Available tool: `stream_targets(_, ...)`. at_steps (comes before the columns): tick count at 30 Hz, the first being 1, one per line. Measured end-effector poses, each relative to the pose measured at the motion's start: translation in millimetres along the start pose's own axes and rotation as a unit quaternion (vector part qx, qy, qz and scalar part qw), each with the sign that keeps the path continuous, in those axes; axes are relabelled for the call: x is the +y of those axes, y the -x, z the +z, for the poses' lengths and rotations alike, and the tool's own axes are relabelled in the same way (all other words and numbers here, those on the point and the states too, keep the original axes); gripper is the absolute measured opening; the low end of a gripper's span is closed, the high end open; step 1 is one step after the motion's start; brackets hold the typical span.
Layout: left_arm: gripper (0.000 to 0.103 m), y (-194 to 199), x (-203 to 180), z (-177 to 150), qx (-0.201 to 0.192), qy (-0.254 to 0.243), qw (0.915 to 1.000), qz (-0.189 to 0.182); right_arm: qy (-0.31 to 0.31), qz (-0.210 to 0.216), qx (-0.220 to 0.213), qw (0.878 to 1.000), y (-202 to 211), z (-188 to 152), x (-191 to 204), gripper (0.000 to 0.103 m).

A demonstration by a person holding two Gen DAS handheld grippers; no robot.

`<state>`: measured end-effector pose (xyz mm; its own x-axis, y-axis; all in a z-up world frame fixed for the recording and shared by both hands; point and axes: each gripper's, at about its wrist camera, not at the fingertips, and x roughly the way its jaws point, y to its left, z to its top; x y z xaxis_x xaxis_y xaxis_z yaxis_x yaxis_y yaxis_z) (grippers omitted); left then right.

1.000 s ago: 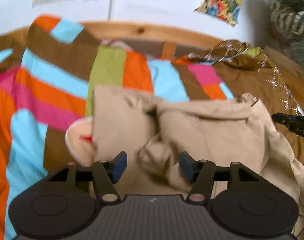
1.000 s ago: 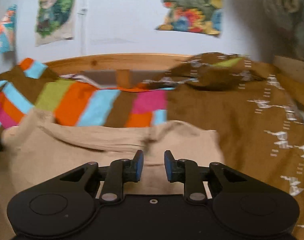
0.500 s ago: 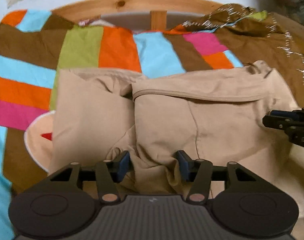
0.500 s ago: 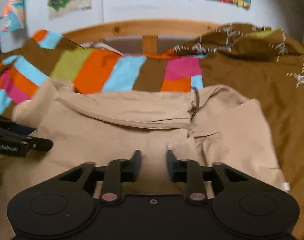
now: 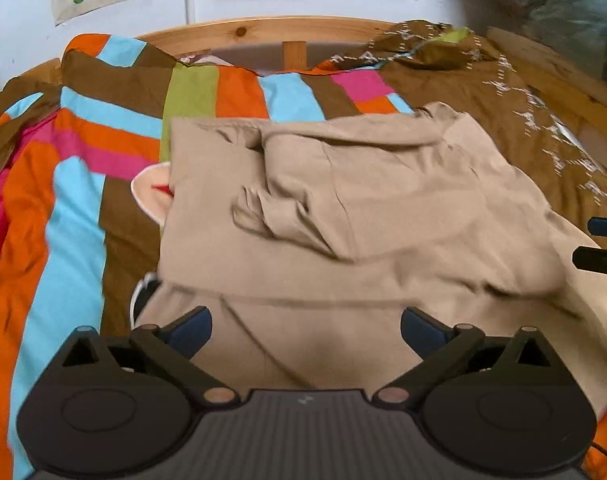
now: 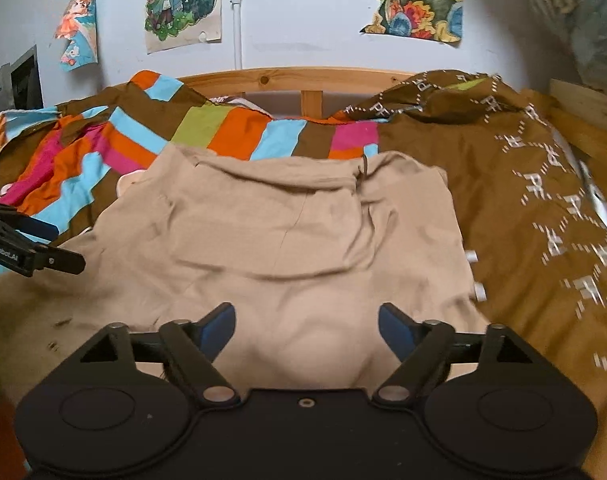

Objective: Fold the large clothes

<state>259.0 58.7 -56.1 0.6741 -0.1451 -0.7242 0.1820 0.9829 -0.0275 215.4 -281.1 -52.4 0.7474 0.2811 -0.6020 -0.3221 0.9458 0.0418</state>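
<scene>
Ahead of my left gripper (image 5: 305,330), jaws spread wide and empty, the beige garment (image 5: 343,208) lies folded on the bed, over the striped blanket (image 5: 63,184), its near fold just past the fingertips. From my right gripper (image 6: 306,324), jaws likewise apart and holding nothing, the same garment spreads directly in front, the brown patterned cover (image 6: 523,184) beside it.

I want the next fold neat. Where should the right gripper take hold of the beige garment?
Probably the beige garment at its free right edge, approached from the brown-cover side: that edge lies flat and exposed, while the middle is bunched. The right gripper is open.
</scene>
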Motion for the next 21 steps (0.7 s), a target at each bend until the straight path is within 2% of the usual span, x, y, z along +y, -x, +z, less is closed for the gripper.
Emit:
stream_targets(5,0.102,40.9,-13.7,-30.9,0.004,-0.028,0.9995,-0.010,-0.010,0.007,0.005,1.000,43.9,-26.2,19.9,0.101)
stream_targets(8,0.102,58.7,-24.9,-56.0,0.004,-0.046,0.9984,-0.033,0.016,0.009,0.015,1.000,67.1,-43.3,37.4,0.102)
stream_targets(12,0.102,65.0,-48.7,-71.4,0.056,-0.065,0.9950,-0.051,0.055,-0.004,0.031,0.998,82.7,-62.0,60.6,0.102)
stream_targets(14,0.102,70.6,-58.1,-75.9,0.061,-0.076,0.9933,-0.062,0.073,-0.009,0.034,0.997,86.1,-72.8,70.7,0.102)
stream_targets(18,0.102,80.1,-78.2,-84.6,0.040,-0.132,0.9898,-0.037,0.124,-0.023,0.047,0.991,81.5,-95.5,84.8,0.102)
stream_targets(21,0.102,76.4,-90.9,-90.2,0.043,-0.168,0.9846,-0.017,0.176,-0.051,0.072,0.980,68.1,-110.4,92.8,0.102)
